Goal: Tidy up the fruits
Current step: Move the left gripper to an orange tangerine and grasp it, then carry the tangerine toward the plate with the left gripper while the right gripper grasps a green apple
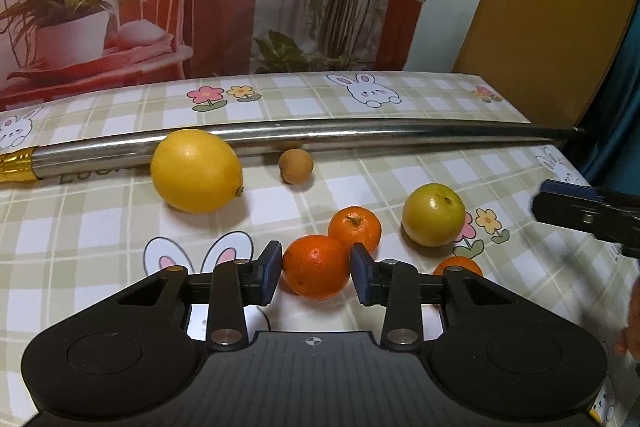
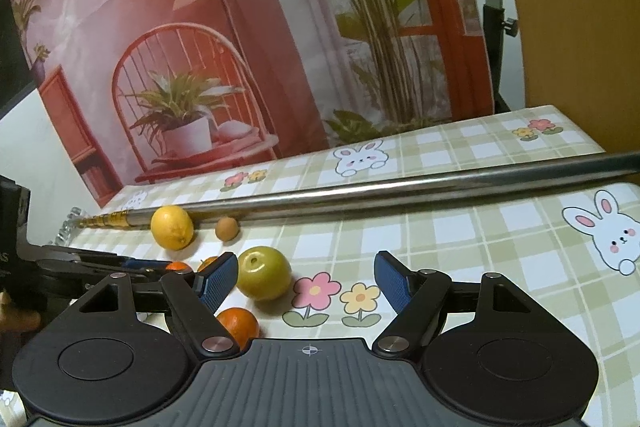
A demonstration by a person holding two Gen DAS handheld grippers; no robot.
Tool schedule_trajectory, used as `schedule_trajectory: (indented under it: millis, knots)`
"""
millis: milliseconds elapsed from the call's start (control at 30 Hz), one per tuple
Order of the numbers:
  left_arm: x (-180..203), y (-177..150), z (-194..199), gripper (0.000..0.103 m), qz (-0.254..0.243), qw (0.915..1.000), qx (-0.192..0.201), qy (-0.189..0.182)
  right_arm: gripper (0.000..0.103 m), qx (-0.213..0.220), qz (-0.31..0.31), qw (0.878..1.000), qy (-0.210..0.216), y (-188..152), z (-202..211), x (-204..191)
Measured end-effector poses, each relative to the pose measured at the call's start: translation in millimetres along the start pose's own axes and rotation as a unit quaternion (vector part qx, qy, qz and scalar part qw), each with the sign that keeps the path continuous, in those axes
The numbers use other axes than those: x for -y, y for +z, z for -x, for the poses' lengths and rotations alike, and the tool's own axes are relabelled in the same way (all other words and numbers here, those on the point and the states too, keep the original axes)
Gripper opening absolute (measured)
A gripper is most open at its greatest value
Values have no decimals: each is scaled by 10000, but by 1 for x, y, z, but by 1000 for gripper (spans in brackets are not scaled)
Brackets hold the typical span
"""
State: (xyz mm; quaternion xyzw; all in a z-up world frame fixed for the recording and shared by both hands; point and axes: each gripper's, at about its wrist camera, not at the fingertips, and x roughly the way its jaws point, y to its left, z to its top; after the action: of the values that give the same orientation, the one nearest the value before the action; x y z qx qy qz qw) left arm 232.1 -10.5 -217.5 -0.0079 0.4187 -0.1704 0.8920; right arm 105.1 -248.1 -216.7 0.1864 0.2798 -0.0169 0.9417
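Fruit lay scattered on the checked bunny tablecloth (image 1: 100,227) in front of a steel pole (image 1: 360,133). The left gripper (image 1: 316,269) bracketed a tangerine (image 1: 316,267), its blue pads just beside the skin, whether touching I cannot tell. The right gripper (image 2: 306,281) stood wide apart and empty, near the green-yellow citrus (image 2: 264,273). The lemon (image 1: 196,171) touched the pole.
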Motion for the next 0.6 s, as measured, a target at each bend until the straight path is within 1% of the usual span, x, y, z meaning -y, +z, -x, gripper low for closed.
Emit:
schedule_trajectory:
  millis: [133, 233, 367, 467, 600]
  knots:
    - [-1, -4, 16, 39, -5, 9999, 104, -31, 72, -119, 29, 9999, 93, 2, -13, -1]
    - [-3, -8, 32, 39, 83, 9997, 201, -89, 71, -218, 5, 9995, 219, 6, -27, -3]
    - [-7, -17, 50, 39, 262, 9991, 311, -106, 71, -418, 126, 9986, 310, 12, -50, -11]
    - [-11, -24, 60, 39, 369, 9987, 339, -116, 68, -592, 237, 9971, 427, 14, -67, -20]
    - [-14, -35, 71, 39, 477, 9981, 368, -111, 59, -820, 491, 9948, 345, 12, -84, -30]
